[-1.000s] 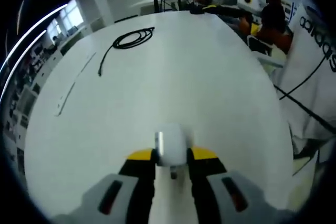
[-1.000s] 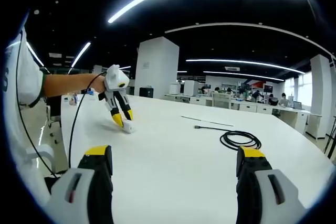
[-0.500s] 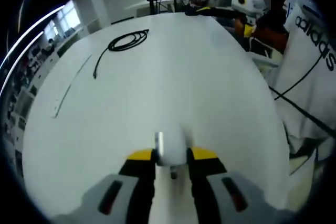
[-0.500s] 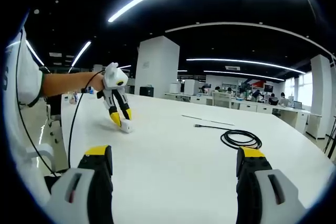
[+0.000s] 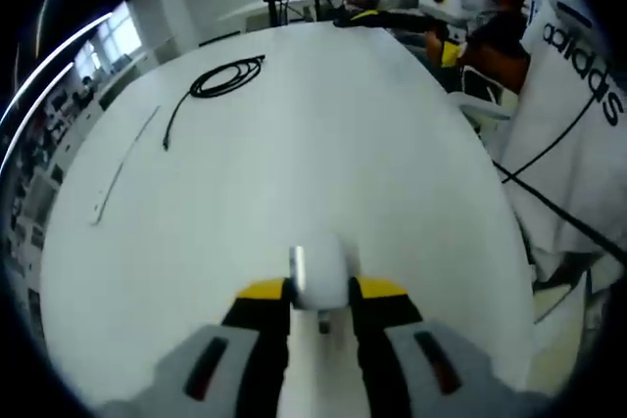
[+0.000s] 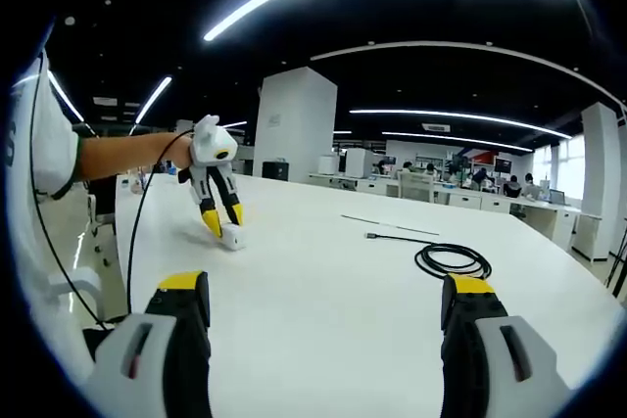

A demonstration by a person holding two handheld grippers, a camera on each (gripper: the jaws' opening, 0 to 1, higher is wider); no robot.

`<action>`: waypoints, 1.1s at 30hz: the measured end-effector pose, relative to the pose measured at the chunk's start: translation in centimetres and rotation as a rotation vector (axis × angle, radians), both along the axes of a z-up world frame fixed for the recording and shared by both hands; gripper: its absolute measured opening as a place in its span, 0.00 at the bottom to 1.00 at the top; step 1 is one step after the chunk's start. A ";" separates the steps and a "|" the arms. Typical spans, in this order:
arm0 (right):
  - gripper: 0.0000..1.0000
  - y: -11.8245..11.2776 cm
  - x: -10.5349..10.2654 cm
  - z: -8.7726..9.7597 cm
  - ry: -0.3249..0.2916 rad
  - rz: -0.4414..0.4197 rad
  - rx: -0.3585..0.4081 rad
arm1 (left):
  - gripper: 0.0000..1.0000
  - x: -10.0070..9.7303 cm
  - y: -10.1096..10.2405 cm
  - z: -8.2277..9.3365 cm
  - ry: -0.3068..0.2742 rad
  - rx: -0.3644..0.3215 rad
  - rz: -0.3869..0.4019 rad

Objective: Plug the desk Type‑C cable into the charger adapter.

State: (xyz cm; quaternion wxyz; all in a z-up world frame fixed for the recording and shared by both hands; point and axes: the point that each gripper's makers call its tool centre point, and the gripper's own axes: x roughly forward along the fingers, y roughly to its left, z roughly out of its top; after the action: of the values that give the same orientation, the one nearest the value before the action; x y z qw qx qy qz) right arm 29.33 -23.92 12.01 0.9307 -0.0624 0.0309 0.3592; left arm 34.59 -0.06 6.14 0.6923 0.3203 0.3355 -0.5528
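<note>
Left gripper (image 5: pixel 321 293) jaws clamped on white charger adapter (image 5: pixel 320 274), low over table (image 5: pixel 392 163). Right gripper (image 6: pixel 323 312) jaws wide, empty. Coiled Type-C cable (image 6: pixel 449 260) beyond adapter, nearer right gripper.

— Where's the charger adapter (image 5: pixel 319 277)?
— Low centre of the left gripper view: a white rounded block, pinched between yellow-tipped jaws, down at the white tabletop (blurred at its base).
— And the Type-C cable (image 6: pixel 450 260)?
— Black, loosely coiled, lying flat at right of the right gripper view, one straight tail running left, well apart from the adapter.
</note>
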 end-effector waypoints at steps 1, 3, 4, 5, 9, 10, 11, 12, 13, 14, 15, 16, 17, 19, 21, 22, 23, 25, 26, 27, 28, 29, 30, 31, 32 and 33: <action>1.00 0.0 0.0 0.0 -0.001 0.001 -0.001 | 0.24 0.0 0.0 0.0 0.000 0.000 -0.001; 1.00 0.0 0.0 0.0 -0.001 0.002 -0.003 | 0.24 -0.1 -0.1 0.0 0.001 -0.003 -0.002; 1.00 0.1 0.1 -0.1 0.000 0.002 -0.003 | 0.24 -0.2 -0.2 0.0 0.000 -0.006 -0.006; 1.00 0.1 0.1 -0.1 0.001 0.002 -0.005 | 0.24 -0.3 -0.3 0.0 0.000 -0.007 -0.009; 1.00 0.3 0.0 -0.1 0.000 0.008 -0.007 | 0.24 -0.6 -0.3 0.0 0.004 -0.004 -0.022; 1.00 0.3 0.0 -0.1 0.000 0.009 -0.008 | 0.24 -0.7 -0.3 0.0 0.004 -0.002 -0.024; 1.00 0.4 0.0 -0.1 -0.002 0.010 -0.008 | 0.24 -0.7 -0.3 0.0 0.005 -0.001 -0.026; 1.00 0.4 -0.1 -0.1 -0.003 0.010 -0.009 | 0.24 -0.8 -0.3 0.0 0.006 -0.001 -0.026; 1.00 0.3 -0.1 -0.1 -0.002 0.010 -0.009 | 0.24 -0.8 -0.4 0.0 0.009 -0.001 -0.029; 1.00 0.3 -0.1 -0.1 -0.002 0.010 -0.010 | 0.24 -0.9 -0.4 0.0 0.011 -0.001 -0.029; 1.00 0.3 -0.1 -0.2 -0.002 0.010 -0.011 | 0.24 -1.0 -0.4 0.0 0.012 -0.001 -0.031; 1.00 0.3 -0.1 -0.2 -0.002 0.010 -0.012 | 0.24 -1.1 -0.4 0.0 0.013 0.000 -0.037; 1.00 0.3 -0.1 -0.2 -0.002 0.009 -0.012 | 0.24 -1.2 -0.4 0.0 0.017 0.002 -0.040; 1.00 0.2 -0.1 -0.2 0.000 0.007 -0.010 | 0.24 -1.4 -0.4 -0.1 0.020 0.004 -0.046; 1.00 0.2 -0.1 -0.3 0.000 0.005 -0.009 | 0.24 -1.6 -0.5 -0.1 0.022 0.007 -0.053; 1.00 0.2 -0.1 -0.3 0.001 0.005 -0.009 | 0.24 -1.7 -0.5 -0.1 0.024 0.009 -0.056; 1.00 0.2 -0.1 -0.3 0.002 0.005 -0.010 | 0.24 -1.8 -0.5 -0.1 0.025 0.011 -0.058; 1.00 0.2 -0.1 -0.3 0.001 0.007 -0.011 | 0.24 -2.1 -0.6 -0.1 0.025 0.017 -0.073; 1.00 0.2 -0.1 -0.4 0.001 0.007 -0.011 | 0.24 -2.2 -0.7 -0.1 0.026 0.017 -0.075; 1.00 0.2 -0.1 -0.4 0.002 0.006 -0.011 | 0.24 -2.3 -0.7 -0.1 0.029 0.019 -0.077; 1.00 0.2 -0.1 -0.4 0.003 0.006 -0.010 | 0.24 -2.4 -0.7 -0.1 0.028 0.021 -0.079; 1.00 0.2 -0.1 -0.5 0.004 0.006 -0.011 | 0.24 -2.4 -0.7 -0.1 0.028 0.022 -0.080; 1.00 0.2 -0.1 -0.5 0.005 0.006 -0.012 | 0.24 -2.5 -0.7 -0.1 0.029 0.023 -0.083; 1.00 0.2 -0.1 -0.6 0.007 0.006 -0.014 | 0.24 -2.6 -0.8 -0.1 0.034 0.024 -0.081; 1.00 0.2 -0.1 -0.7 0.009 0.006 -0.013 | 0.24 -2.7 -0.8 -0.1 0.035 0.025 -0.081; 1.00 0.2 -0.1 -0.8 0.012 0.006 -0.009 | 0.24 -2.8 -0.8 -0.1 0.037 0.026 -0.083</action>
State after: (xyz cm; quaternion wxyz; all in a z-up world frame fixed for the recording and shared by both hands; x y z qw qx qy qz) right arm 29.20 -23.74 11.25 0.9291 -0.0646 0.0378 0.3621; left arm 31.81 -0.86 6.06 0.6582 0.3327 0.3415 -0.5826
